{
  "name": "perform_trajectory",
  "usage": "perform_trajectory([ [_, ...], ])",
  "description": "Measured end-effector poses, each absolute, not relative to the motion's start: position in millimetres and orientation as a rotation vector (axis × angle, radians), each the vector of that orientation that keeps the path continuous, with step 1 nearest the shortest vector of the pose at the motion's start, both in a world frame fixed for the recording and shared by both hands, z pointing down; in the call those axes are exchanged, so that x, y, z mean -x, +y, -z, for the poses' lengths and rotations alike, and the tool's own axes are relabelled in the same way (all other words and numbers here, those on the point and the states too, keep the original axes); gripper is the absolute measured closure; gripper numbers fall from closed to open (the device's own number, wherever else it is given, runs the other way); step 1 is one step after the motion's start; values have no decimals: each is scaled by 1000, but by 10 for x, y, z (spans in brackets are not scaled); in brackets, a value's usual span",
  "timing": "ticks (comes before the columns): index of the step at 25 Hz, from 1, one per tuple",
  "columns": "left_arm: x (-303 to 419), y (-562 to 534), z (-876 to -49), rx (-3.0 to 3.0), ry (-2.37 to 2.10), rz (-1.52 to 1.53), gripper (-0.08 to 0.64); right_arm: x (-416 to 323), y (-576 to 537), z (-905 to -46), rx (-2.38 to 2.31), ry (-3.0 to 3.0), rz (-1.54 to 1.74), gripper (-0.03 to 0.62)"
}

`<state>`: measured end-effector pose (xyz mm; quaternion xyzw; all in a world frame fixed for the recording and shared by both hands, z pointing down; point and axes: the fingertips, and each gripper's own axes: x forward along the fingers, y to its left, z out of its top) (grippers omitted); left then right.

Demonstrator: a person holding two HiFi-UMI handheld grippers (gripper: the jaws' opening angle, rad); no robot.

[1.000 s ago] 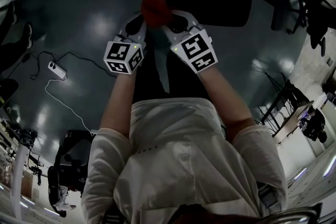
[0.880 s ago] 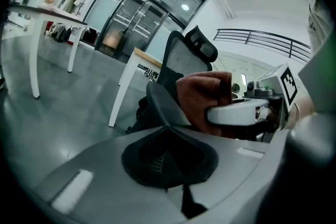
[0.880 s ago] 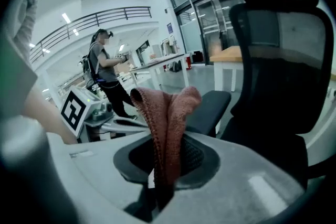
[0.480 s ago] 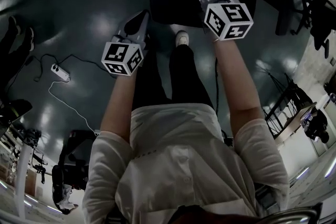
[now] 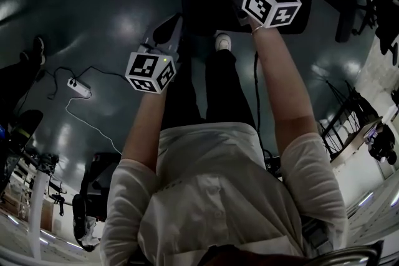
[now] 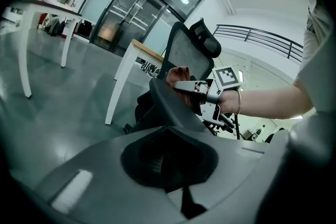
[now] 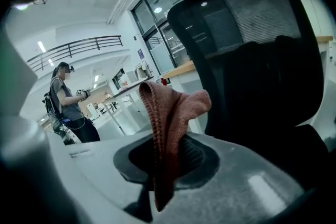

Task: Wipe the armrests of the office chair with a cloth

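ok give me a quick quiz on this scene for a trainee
1. True or false: the left gripper has its jaws together with nothing between them.
2. What holds the cloth? A) left gripper B) right gripper C) neither
3. Fill in: in the right gripper view, the black mesh thing behind the cloth is the office ____.

Key: 1 true; 2 B; 3 chair
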<state>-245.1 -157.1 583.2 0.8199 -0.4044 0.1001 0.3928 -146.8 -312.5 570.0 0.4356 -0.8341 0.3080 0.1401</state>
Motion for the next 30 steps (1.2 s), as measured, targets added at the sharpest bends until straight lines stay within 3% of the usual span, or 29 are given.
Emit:
perform_trajectory([
  [10, 2388, -1464, -5797, -2154, -825, -306, 554, 1474, -2794, -5717, -1307, -2359, -968, 541],
  [30, 2372, -1141, -5777, -2096, -924, -217, 554, 1582, -1208, -5640, -1242, -2371, -1062, 541],
])
